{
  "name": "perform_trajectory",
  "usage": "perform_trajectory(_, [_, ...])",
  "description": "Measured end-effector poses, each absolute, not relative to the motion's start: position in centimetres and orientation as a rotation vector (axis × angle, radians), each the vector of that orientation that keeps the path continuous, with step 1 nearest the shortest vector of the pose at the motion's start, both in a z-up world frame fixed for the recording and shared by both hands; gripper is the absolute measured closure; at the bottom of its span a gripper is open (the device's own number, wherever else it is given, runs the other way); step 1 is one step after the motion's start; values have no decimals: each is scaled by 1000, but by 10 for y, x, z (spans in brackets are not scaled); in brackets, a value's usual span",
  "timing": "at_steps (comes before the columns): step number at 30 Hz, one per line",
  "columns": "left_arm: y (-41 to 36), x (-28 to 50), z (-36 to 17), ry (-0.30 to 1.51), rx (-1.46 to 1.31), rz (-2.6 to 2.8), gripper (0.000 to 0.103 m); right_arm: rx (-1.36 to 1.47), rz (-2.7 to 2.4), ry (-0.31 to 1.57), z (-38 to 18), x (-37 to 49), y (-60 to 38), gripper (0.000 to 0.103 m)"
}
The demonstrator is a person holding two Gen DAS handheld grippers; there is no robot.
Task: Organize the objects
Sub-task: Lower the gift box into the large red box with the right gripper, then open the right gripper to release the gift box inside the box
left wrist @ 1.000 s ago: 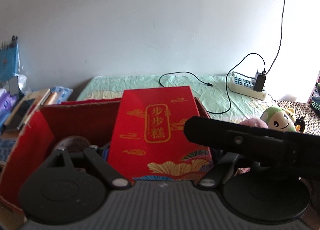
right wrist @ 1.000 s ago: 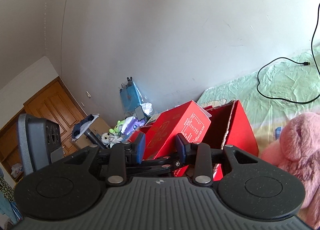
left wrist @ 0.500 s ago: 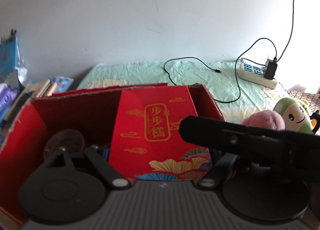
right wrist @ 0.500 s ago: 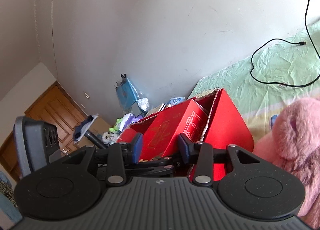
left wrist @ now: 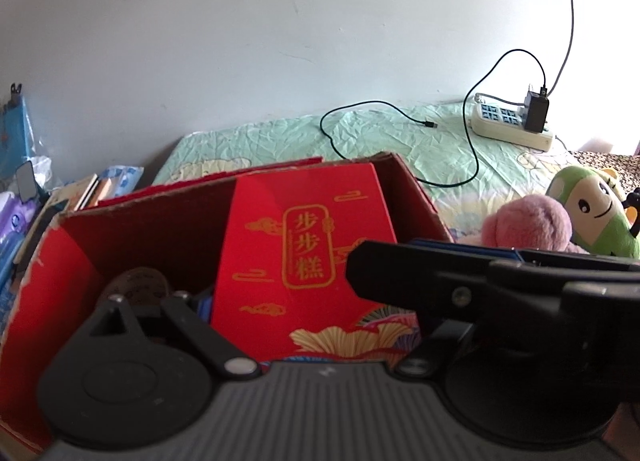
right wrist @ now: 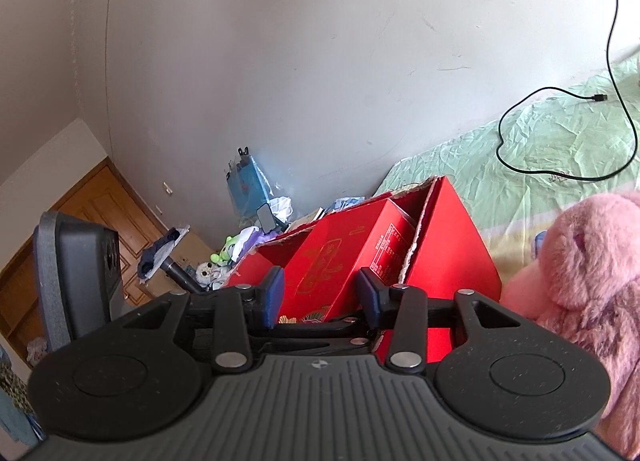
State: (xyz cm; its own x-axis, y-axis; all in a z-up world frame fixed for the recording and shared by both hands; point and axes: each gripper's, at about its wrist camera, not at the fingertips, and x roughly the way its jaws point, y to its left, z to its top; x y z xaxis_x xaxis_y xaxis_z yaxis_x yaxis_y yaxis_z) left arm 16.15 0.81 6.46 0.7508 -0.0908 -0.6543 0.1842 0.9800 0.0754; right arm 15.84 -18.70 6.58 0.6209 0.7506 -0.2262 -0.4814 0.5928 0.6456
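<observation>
The red box (left wrist: 304,261) already stands inside the carton (left wrist: 72,261); both grippers, the left gripper (left wrist: 316,313) and the right gripper (right wrist: 320,293), have just been opening and are released with nothing gripped, while the pink toy (right wrist: 592,261) and the green toy (left wrist: 596,217) wait outside.

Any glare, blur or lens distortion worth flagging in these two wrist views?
Left wrist: overexposed glare at the right edge behind the white power strip; strong barrel curvature; gold print on the red gift box stays sharp. Right wrist: even, soft light, the wall corner bows, the fluffy pink plush toy is slightly soft at the frame edge.
</observation>
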Motion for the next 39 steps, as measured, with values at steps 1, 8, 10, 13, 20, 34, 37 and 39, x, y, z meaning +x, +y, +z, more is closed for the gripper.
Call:
perform_trajectory(1, [8,161,64,709,137,-159,16,584,749,519,65,159,-188,55])
perform_trajectory(8, [9,165,64,731,126,-188,16,587,767,518,67,157,-189,53])
perform_trajectory(10, [9,163,64,717,132,-180,15,576,774,516,68,156,-186,53])
perform_trajectory(13, [8,163,64,706,137,-168,15,576,772,513,66,156,-186,54])
perform_trajectory(20, [9,161,63,685,145,-142,15,584,769,503,65,156,-185,55])
perform_trajectory(34, [7,156,62,645,161,-106,15,574,767,480,64,153,-185,55])
perform_trajectory(37, [7,155,62,637,165,-105,15,564,769,472,64,152,-185,54])
perform_trajectory(39, [7,154,63,632,167,-103,15,563,770,473,64,152,-185,54])
